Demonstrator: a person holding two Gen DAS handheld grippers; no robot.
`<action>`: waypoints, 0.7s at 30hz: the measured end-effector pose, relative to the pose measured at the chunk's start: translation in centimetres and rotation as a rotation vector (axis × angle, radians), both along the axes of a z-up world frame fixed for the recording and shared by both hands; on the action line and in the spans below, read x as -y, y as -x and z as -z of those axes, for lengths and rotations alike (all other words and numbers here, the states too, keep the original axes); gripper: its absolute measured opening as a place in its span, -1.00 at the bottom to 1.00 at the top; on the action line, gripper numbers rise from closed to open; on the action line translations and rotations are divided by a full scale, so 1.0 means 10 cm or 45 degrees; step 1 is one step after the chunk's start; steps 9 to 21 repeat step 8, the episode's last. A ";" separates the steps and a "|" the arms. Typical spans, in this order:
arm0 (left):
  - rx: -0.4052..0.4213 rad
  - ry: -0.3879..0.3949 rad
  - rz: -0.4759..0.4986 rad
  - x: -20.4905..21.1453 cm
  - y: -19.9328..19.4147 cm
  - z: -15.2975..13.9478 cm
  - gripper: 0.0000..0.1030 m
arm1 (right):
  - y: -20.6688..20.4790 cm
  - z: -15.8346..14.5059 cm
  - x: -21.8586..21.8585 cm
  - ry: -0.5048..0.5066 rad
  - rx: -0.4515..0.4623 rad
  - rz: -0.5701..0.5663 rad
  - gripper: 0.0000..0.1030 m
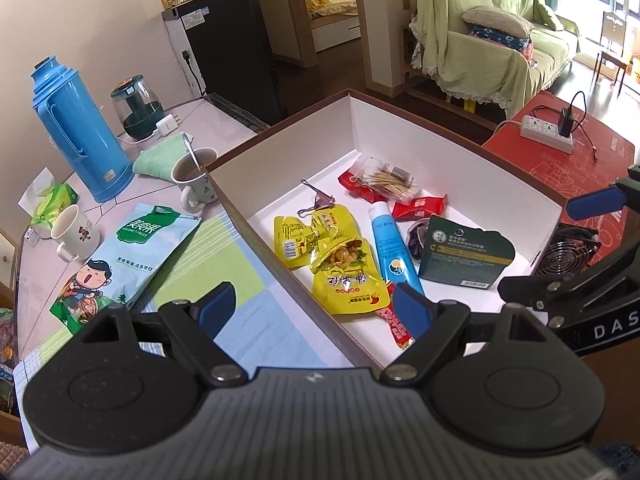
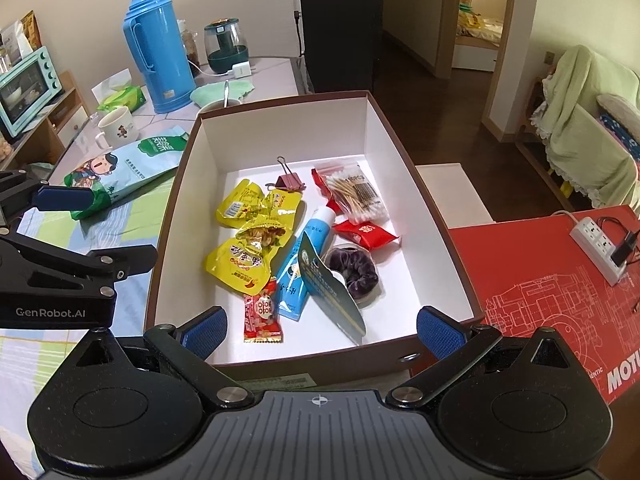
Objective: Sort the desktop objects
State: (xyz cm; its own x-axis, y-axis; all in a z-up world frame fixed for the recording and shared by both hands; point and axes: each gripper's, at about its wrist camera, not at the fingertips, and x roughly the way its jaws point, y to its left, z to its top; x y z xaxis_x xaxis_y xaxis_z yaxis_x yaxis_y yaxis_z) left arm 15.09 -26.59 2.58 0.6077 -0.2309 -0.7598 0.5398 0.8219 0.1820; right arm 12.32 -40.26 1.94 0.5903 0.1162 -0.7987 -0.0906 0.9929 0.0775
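**Hovering over the sorting box**

Hovering with jaws spread and empty, the left hand-held gripper point(image 1: 314, 312) and right hand-held gripper point(image 2: 320, 330) face the brown-rimmed white cardboard box point(image 2: 280, 128) on the tabletop point(image 1: 120, 200). Inside lie yellow snack pouches point(image 2: 248, 236), a blue tube point(image 2: 304, 264) and a pink binder clip point(image 2: 290, 182).

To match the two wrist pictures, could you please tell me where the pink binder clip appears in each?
Left wrist: binder clip at picture centre, beside the yellow snack packets.
Right wrist: binder clip above centre, in the box.
Shared landmark: blue thermos, upper left.
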 end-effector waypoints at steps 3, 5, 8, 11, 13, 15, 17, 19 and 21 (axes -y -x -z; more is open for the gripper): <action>0.004 -0.002 -0.001 0.01 0.01 0.00 0.62 | 0.00 0.01 0.01 -0.003 -0.003 -0.007 1.00; 0.024 -0.009 0.002 0.01 0.04 0.00 0.62 | 0.00 0.01 0.01 -0.006 -0.006 -0.009 1.00; 0.051 -0.022 0.007 0.02 0.08 -0.01 0.62 | 0.03 0.01 0.01 -0.009 -0.006 -0.003 1.00; 0.051 -0.022 0.007 0.02 0.08 -0.01 0.62 | 0.03 0.01 0.01 -0.009 -0.006 -0.003 1.00; 0.051 -0.022 0.007 0.02 0.08 -0.01 0.62 | 0.03 0.01 0.01 -0.009 -0.006 -0.003 1.00; 0.051 -0.022 0.007 0.02 0.08 -0.01 0.62 | 0.03 0.01 0.01 -0.009 -0.006 -0.003 1.00; 0.051 -0.022 0.007 0.02 0.08 -0.01 0.62 | 0.03 0.01 0.01 -0.009 -0.006 -0.003 1.00; 0.051 -0.022 0.007 0.02 0.08 -0.01 0.62 | 0.03 0.01 0.01 -0.009 -0.006 -0.003 1.00; 0.051 -0.022 0.007 0.02 0.08 -0.01 0.62 | 0.03 0.01 0.01 -0.009 -0.006 -0.003 1.00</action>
